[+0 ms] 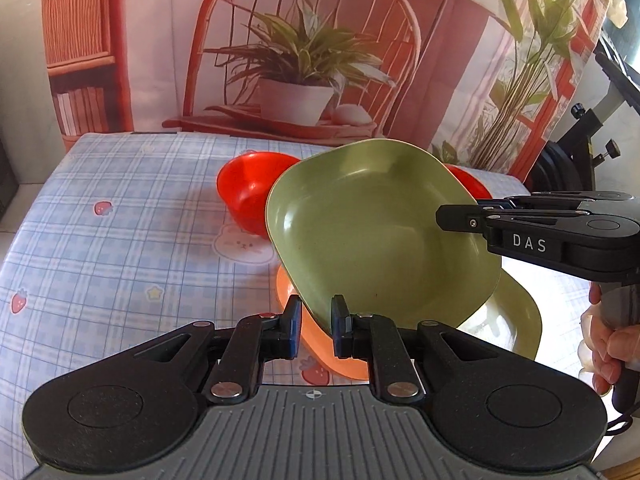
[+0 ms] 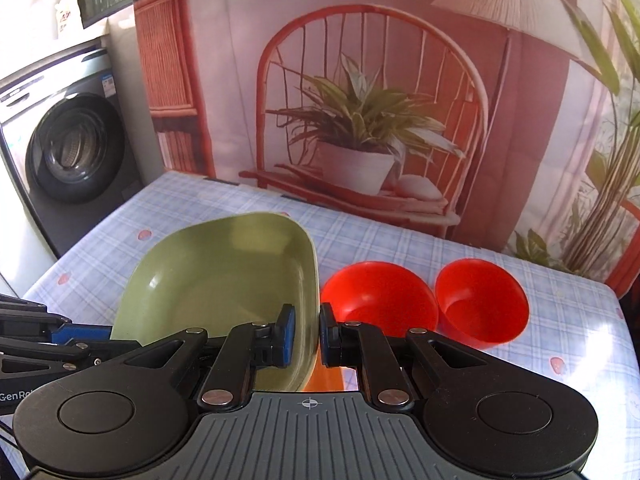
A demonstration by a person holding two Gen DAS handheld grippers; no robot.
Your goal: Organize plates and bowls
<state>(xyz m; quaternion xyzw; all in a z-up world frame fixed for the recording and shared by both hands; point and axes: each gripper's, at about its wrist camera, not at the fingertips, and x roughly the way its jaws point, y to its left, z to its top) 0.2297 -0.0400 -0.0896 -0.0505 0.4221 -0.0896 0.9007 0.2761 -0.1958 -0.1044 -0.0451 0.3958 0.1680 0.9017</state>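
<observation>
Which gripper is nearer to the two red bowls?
Right. The right gripper grips the green plate beside the red bowls; the left gripper holds the plate's near edge, farther from them.

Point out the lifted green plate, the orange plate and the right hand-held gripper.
Green plate (image 1: pixel 372 236): left wrist view, inner bottom.
Orange plate (image 1: pixel 320 342): left wrist view, visible rim.
Right hand-held gripper (image 2: pixel 307 332): right wrist view, between its fingertips.

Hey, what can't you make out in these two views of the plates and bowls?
Left wrist view: the orange plate is mostly covered by the lifted green plate and left gripper.
Left wrist view: the far red bowl shows only a sliver behind that plate.
Right wrist view: left gripper's fingertips hidden behind the plate.
</observation>
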